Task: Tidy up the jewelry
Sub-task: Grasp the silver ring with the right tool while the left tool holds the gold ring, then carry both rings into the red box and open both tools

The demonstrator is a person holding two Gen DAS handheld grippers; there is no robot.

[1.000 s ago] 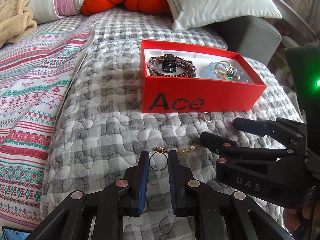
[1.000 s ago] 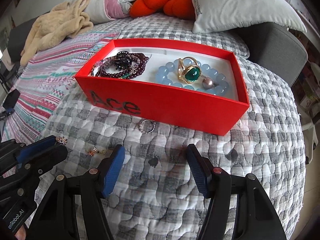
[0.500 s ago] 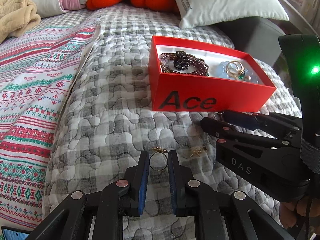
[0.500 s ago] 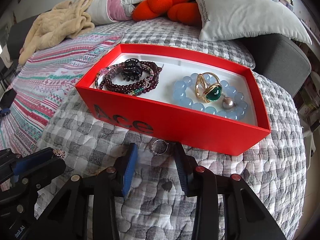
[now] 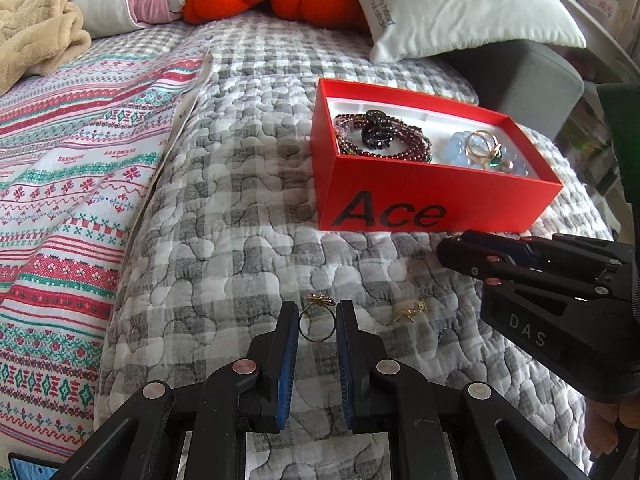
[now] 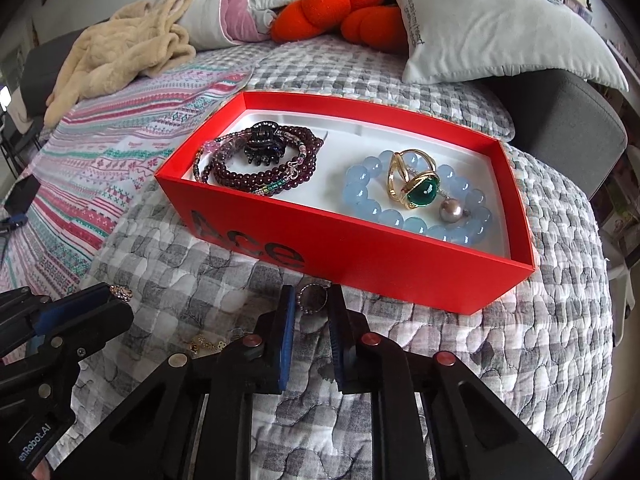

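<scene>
A red "Ace" box [image 5: 400, 208] [image 6: 360, 264] sits on the grey checked quilt. It holds a dark bead bracelet with a black hair claw [image 6: 262, 148], a blue bead bracelet [image 6: 404, 224] and a gold ring with a green stone [image 6: 420, 188]. My left gripper [image 5: 317, 322] is shut on a thin gold ring [image 5: 317, 322] and holds it above the quilt. My right gripper [image 6: 312, 300] is shut on a silver ring [image 6: 312, 300] at the box's front wall. Small gold earrings [image 5: 410, 311] [image 6: 206, 344] lie on the quilt between the grippers.
A striped patterned blanket [image 5: 68, 184] covers the left of the bed. A beige towel [image 6: 120, 52], orange plush [image 6: 340, 8] and white pillow [image 6: 492, 28] lie behind the box. A grey stool [image 6: 560, 120] stands at the right.
My right gripper moved forward to the box front and closed from wide open onto the silver ring. My left gripper kept its grip on the gold ring and shifted slightly left.
</scene>
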